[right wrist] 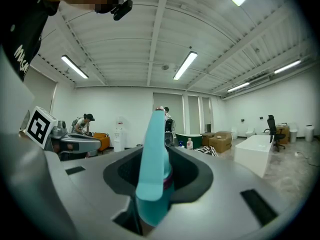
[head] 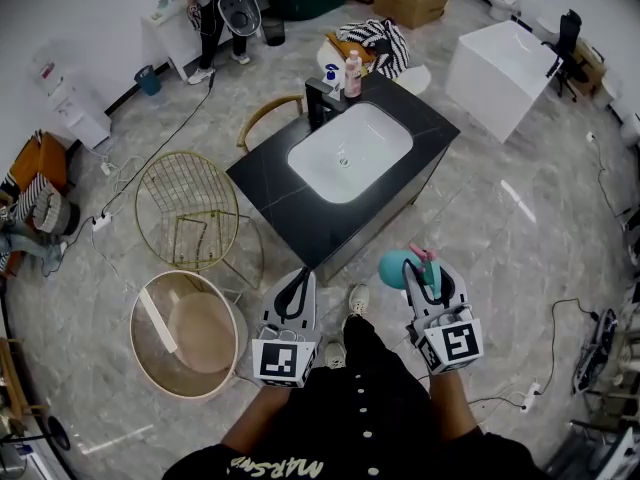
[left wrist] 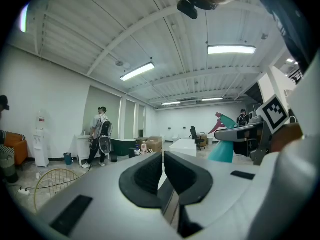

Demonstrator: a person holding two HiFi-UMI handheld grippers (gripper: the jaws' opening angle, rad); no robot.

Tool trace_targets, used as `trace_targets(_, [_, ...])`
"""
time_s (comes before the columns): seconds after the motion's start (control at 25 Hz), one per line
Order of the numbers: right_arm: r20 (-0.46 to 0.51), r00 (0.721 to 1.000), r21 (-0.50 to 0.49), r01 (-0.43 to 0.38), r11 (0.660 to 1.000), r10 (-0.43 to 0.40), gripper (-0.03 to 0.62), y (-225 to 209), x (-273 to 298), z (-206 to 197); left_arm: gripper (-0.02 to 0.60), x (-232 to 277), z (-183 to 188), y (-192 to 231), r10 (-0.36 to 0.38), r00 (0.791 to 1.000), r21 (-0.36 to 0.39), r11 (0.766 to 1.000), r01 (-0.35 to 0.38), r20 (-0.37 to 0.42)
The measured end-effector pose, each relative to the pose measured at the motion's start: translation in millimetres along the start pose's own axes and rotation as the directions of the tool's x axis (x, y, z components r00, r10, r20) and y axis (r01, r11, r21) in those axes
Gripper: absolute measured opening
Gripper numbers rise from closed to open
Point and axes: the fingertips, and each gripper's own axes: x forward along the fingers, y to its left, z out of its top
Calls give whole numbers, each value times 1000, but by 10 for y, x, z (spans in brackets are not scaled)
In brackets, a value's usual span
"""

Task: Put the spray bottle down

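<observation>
A teal spray bottle (head: 398,267) with a pink trigger sits between the jaws of my right gripper (head: 424,269), which is shut on it just in front of the person's body. In the right gripper view the bottle (right wrist: 154,174) stands upright between the dark pads and fills the centre. My left gripper (head: 298,286) is held level beside it, shut with nothing in it; its pads (left wrist: 150,171) nearly touch. The bottle (left wrist: 222,146) also shows at the right of the left gripper view. Ahead stands a black vanity counter (head: 270,183) with a white sink (head: 350,153).
On the counter's far end stand a black faucet (head: 318,103) and small bottles (head: 352,73). A gold wire chair (head: 188,208) and a round tub (head: 185,333) are on the floor at left. A white block (head: 500,63) is at back right, and a person (head: 215,13) at the back.
</observation>
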Motion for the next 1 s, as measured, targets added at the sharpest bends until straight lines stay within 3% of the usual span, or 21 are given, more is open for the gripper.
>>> trace_targets(0.52, [25, 998, -6, -56, 998, 56, 121, -621, 1261, 188, 21, 1133, 211, 590, 71, 997, 18, 997, -71, -5])
trace_targets(1.0, [32, 983, -23, -179, 984, 180, 121, -971, 2209, 313, 21, 1834, 402, 1017, 195, 980, 11, 981, -195, 37])
